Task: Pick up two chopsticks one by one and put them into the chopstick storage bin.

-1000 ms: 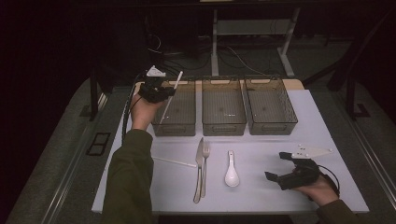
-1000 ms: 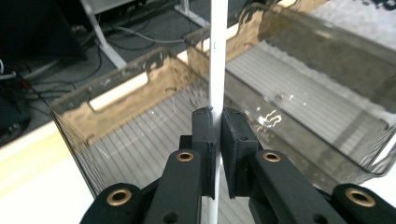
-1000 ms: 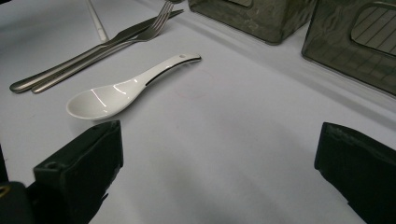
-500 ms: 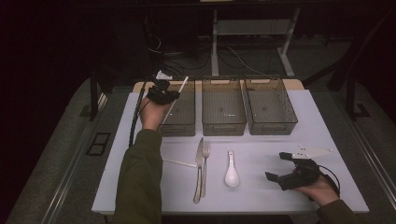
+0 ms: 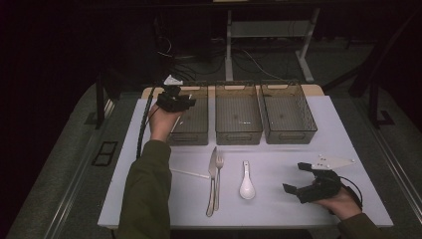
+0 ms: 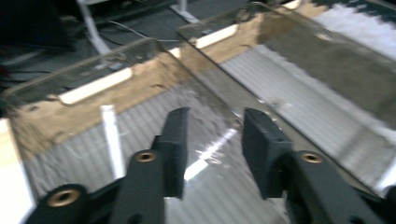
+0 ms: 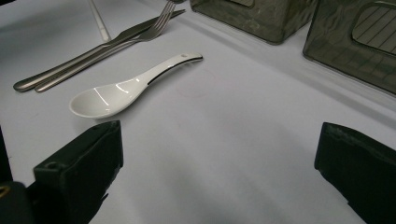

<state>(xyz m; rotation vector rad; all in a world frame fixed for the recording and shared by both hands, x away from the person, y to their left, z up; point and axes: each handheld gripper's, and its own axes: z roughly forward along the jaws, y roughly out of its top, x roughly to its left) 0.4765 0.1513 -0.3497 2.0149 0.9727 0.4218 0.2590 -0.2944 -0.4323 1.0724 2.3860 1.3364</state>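
Scene: a person at a white tabletop (image 5: 278, 209) sorts cutlery into three clear bins set in a row at the far side.
Left gripper (image 5: 175, 99): it hangs over the left bin (image 5: 189, 137). Its jaws have just been opening and now stand partly spread with nothing between them.
Right gripper (image 5: 296, 178): it rests low on the tabletop near the person, jaws spread wide and empty, just beside the white soup spoon (image 5: 247, 185).
Thing in hand: a white chopstick (image 6: 111, 140) lies inside the left bin, to the left of the left gripper's jaws and clear of them.
Its direction: in the left gripper view its long axis runs away from the camera toward the bin's far wall (image 6: 70, 116), roughly in line with the jaws. Which end is the tip I cannot tell.
Left on the tabletop: a second white chopstick (image 5: 191, 173), then a knife (image 5: 212, 179) and fork (image 5: 218, 174) side by side, then the spoon.
Risk, withdrawal: the left gripper sits low over the bin, so pulling back carelessly could knock the rim and shift the bin.
Risk, next pick: the second chopstick is thin and flat on the tabletop, with one end near the knife. The jaws could slip off it or nudge the knife.
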